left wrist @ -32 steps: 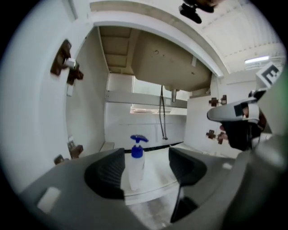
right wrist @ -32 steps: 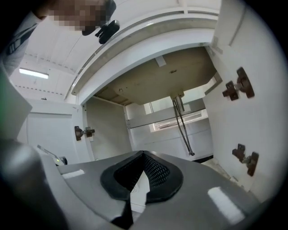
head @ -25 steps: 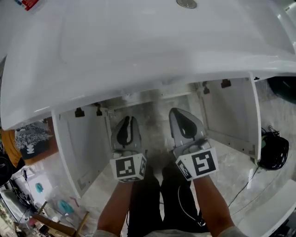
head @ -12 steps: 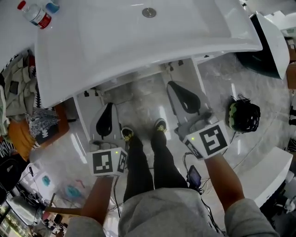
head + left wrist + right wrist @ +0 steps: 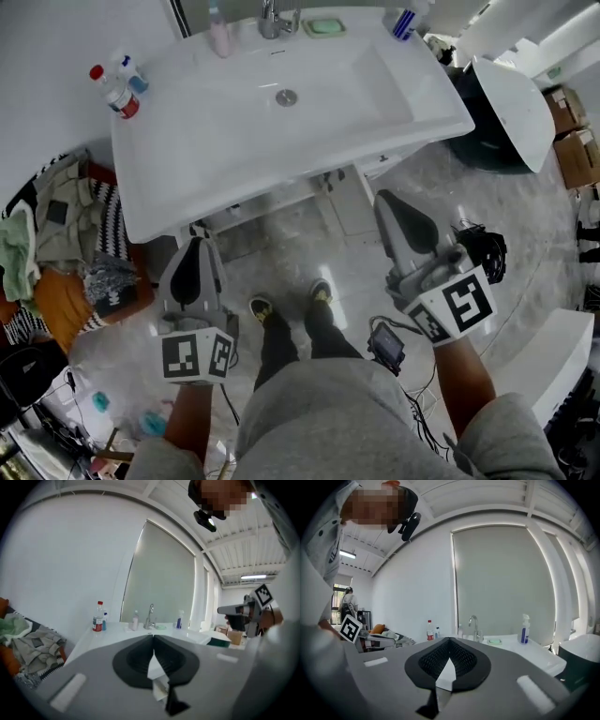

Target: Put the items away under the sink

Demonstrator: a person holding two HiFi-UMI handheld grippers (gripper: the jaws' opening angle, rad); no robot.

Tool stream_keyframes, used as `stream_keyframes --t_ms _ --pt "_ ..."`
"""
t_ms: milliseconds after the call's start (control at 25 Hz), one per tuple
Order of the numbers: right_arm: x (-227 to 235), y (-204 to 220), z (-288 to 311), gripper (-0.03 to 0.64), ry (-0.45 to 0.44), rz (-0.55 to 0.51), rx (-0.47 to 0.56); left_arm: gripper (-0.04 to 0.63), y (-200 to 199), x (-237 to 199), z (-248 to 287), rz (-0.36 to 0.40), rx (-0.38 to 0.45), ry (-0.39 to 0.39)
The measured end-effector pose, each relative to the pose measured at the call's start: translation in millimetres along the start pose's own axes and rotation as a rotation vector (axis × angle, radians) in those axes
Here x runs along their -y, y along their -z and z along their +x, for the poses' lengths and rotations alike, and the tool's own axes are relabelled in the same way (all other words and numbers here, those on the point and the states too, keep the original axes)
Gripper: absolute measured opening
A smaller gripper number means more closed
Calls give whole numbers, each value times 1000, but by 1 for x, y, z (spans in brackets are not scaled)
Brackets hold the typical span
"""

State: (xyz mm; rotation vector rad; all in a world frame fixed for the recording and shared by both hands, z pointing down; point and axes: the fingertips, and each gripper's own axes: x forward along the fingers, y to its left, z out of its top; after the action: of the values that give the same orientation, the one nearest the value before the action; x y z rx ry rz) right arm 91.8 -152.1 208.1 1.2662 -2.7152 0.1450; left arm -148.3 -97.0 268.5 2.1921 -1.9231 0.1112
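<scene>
Head view: left gripper (image 5: 195, 251) & right gripper (image 5: 392, 206) both have jaws closed, empty, held up near sink (image 5: 234, 159), prob. so I can reach red-cap bottle (image 5: 120, 97) upper left, spray bottle (image 5: 405, 21) top right. Cabinet (image 5: 347, 202) below looks open.

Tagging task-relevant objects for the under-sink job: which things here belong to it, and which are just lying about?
Likely job:
red-capped bottle, pink bottle, blue spray bottle, all standing on the sink

Lying about:
clothes pile, black helmet, cardboard boxes
</scene>
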Motion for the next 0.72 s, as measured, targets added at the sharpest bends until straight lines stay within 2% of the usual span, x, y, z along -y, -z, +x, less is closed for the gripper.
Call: stream_keyframes --t_ms 160,320,480,720 --pt "14 -38 -40 -2 43 -12 34 12 -40 9 -17 25 39 -11" --pt "25 -48 -65 -2 66 18 33 14 -68 17 -28 46 86 -35" --pt "29 -53 -73 -1 79 39 59 12 -84 27 -34 79 103 -62" --pt "28 -56 -73 0 64 45 84 12 -87 38 -38 60 98 -60"
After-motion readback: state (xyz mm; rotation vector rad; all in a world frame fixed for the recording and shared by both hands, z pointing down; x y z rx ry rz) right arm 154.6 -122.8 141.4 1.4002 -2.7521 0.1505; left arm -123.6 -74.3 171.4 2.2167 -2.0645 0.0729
